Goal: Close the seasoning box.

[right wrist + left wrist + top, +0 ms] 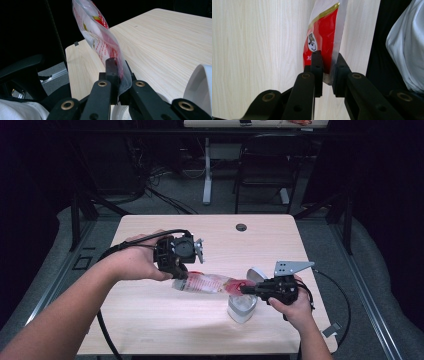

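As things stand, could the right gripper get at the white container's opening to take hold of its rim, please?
Probably not yet. The right gripper hangs just above the white container, but its jaws are shut on one end of the red and clear packet, whose other end the left gripper clamps, so it would have to let go first.

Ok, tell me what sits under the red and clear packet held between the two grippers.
Under the packet's right end stands a white container with its lid tipped open, on the wooden table. The right gripper covers part of its opening, so its contents cannot be seen.
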Motion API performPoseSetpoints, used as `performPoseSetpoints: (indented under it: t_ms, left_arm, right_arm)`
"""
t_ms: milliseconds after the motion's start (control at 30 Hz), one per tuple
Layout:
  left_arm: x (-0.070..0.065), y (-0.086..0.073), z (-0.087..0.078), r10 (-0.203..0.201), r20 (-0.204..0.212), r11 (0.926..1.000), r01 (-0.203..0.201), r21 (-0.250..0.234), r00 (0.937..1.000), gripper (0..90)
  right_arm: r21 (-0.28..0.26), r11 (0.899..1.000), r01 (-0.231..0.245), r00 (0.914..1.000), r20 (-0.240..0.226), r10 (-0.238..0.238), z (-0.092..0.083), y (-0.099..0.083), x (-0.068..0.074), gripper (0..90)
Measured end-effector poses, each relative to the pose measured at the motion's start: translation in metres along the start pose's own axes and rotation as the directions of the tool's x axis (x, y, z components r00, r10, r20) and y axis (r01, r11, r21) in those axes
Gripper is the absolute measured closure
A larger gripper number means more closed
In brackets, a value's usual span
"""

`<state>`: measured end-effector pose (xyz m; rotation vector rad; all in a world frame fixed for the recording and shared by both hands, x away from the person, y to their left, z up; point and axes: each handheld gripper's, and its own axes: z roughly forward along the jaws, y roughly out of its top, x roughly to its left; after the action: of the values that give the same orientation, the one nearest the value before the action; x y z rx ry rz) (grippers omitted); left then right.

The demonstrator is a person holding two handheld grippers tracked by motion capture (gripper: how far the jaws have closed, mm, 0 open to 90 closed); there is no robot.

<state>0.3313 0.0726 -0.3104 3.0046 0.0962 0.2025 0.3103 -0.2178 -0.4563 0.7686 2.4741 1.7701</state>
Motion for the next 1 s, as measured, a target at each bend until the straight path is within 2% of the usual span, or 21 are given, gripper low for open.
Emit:
performPoseSetpoints:
  t_ms: [133,333,400,467,767,833,1000]
  left_arm:
    - [0.0005,0.0021,-0.0017,0.005,0.008,0.9998,-0.005,0.018,1.0,82.3]
    - [-0.0002,0.0036,-0.002,0.005,0.006,0.9999,-0.005,0.012,1.0,82.4]
    - [0.0004,0.0043,-0.0023,0.01,0.018,0.9999,-0.011,0.013,0.9998,82.4]
    - [-0.0003,0.0051,-0.0027,0.009,0.007,0.9998,-0.01,0.016,0.9999,82.4]
    - [-0.0004,0.0065,-0.003,0.012,0.003,0.9999,-0.012,0.011,0.9999,82.6]
    - [0.0002,0.0071,-0.0036,0.013,0.014,0.9998,-0.013,0.017,0.9998,82.6]
    - [0.0,0.008,-0.0038,0.018,0.005,0.9997,-0.019,0.017,0.9998,82.7]
  right_arm:
    - [-0.006,1.0,-0.006,1.0,-0.001,0.006,0.0,-0.0005,-0.0005,89.5]
    - [-0.007,1.0,-0.01,0.9999,-0.003,0.01,-0.0005,-0.0011,-0.0014,89.4]
    - [-0.006,1.0,-0.01,1.0,0.0,0.01,-0.0007,-0.0012,-0.0017,89.4]
    - [-0.006,1.0,-0.01,0.9999,0.0,0.01,-0.001,-0.0014,-0.002,89.4]
    - [-0.008,1.0,-0.013,0.9999,0.004,0.013,-0.0016,-0.0019,-0.0027,89.4]
    - [-0.008,1.0,-0.012,0.9999,0.005,0.012,-0.0016,-0.0019,-0.0027,89.3]
    - [-0.007,1.0,-0.013,0.9999,0.006,0.014,-0.0019,-0.002,-0.0028,89.4]
